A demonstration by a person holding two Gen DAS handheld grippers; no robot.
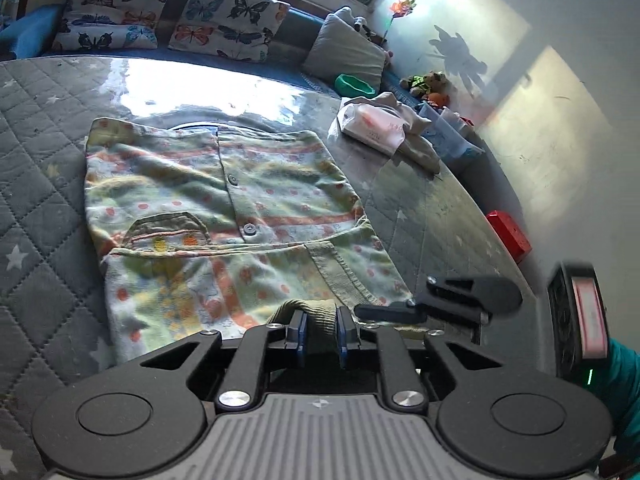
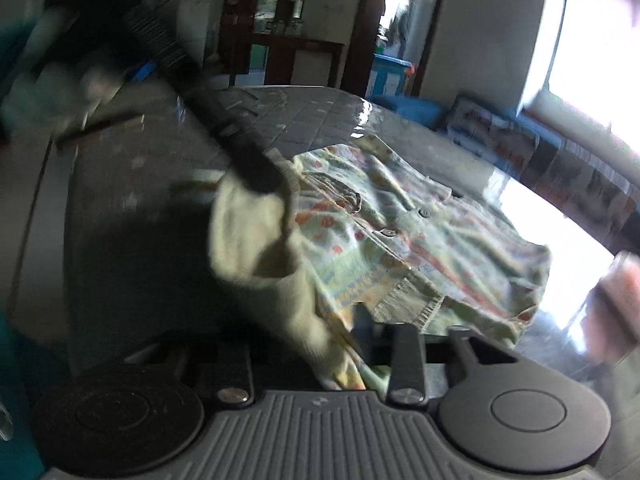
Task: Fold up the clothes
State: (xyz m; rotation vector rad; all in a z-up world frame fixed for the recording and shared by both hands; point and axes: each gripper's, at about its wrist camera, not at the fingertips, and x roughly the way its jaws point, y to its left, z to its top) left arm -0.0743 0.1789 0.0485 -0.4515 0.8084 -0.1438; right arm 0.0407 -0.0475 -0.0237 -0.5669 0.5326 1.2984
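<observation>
I have both claws, left (image 1: 320,330) and right (image 2: 352,364), clenched on the shirt (image 1: 224,200) hem, mid-fold; next I carry it toward the collar.

Bare quilted bed (image 1: 36,184) lies left of the shirt (image 1: 208,216); toward its right edge a tissue pack (image 1: 374,124) and crumpled cloth (image 1: 416,136) block passage.
</observation>
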